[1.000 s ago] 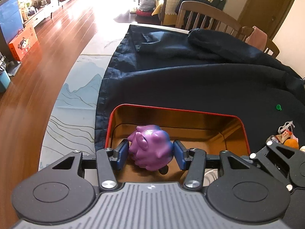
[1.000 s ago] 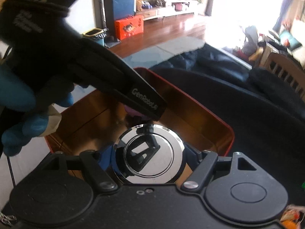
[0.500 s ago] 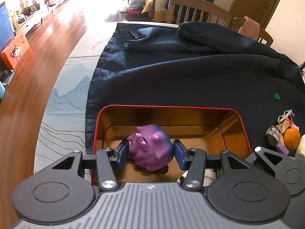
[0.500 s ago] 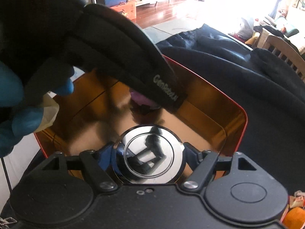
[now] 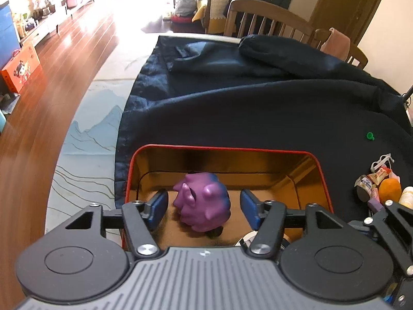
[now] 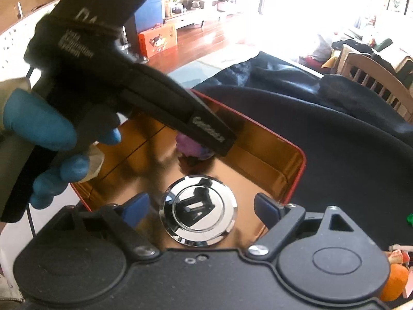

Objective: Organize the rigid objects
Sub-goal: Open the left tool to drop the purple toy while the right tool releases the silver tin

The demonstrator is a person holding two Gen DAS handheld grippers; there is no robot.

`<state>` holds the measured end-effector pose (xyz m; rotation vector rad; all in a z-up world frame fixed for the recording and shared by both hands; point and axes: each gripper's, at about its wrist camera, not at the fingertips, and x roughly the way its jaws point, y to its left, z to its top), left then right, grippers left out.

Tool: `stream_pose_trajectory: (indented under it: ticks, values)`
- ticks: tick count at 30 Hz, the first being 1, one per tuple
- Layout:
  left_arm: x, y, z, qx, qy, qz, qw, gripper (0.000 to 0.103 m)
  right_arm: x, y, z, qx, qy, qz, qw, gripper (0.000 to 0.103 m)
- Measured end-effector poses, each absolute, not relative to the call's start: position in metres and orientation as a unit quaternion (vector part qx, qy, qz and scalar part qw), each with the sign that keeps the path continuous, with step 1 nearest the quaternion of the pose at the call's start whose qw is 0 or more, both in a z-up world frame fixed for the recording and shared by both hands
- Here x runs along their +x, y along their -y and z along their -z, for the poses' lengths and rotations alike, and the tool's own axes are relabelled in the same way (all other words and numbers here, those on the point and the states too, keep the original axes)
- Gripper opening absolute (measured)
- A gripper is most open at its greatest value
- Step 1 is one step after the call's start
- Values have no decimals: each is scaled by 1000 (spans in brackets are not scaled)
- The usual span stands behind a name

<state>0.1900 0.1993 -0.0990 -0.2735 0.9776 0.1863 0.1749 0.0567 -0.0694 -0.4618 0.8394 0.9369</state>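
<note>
Both sets of pads have drawn back from what they pinched a second ago. Left gripper: jaws opening, the purple toy between them but untouched, resting at lower centre on the floor of the red-rimmed tin. Right gripper: jaws opening too, the chrome disc lying free between them, low in the frame inside the same tin. The toy looks light and stiff (lumpy, so grip its round flanks); the disc looks slick, best taken by its rim.

L gripper blocks tin over purple toy.
</note>
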Motion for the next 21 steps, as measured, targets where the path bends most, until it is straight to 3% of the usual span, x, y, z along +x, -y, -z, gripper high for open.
stream_pose_trajectory:
  ticks: [11,14,21]
  values:
    - [166,-177,66,-115,-429,-85,892,65,176,-19,37,-161,-369,-421,813,98]
    - [159,-169,57,-114,-415,-82,899,73,175,-2,30,-144,-363,-414,822,102]
    - [145,-138,39,-102,-396,-67,910,77,175,42,15,-111,-353,-384,846,103]
